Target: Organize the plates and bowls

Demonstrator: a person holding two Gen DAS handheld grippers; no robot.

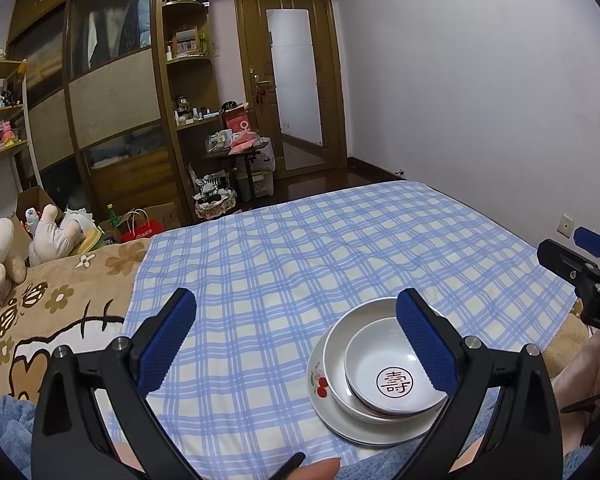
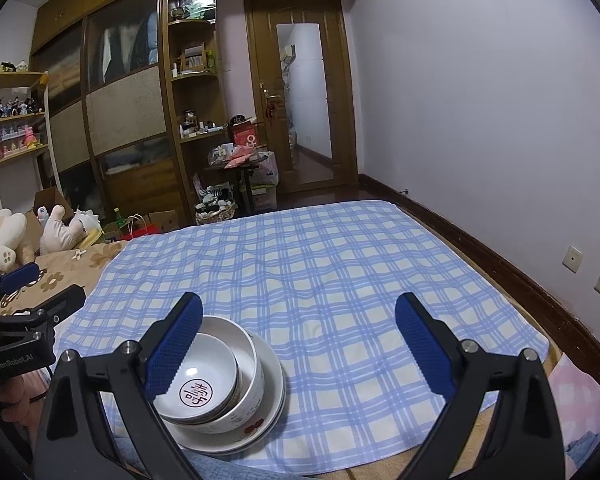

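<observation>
On the blue checked cloth (image 1: 300,248) (image 2: 320,260) stands one stack: a white plate with a cherry print (image 1: 328,412) (image 2: 274,376), a larger white bowl (image 1: 336,352) (image 2: 248,364) on it, and a smaller bowl with a red-ringed character (image 1: 372,356) (image 2: 212,364) nested inside. My left gripper (image 1: 296,340) (image 2: 40,288) is open, with the stack below its right finger. My right gripper (image 2: 300,344) (image 1: 576,250) is open too; the stack lies under its left finger. Neither gripper holds anything.
The cloth covers a bed with a brown flowered blanket (image 1: 60,300) and plush toys (image 1: 4,252) at the left. A wall with sockets (image 2: 572,258) runs along the right. Wardrobe, shelves and a door (image 1: 292,80) stand beyond. A hand (image 1: 320,468) shows at the bottom.
</observation>
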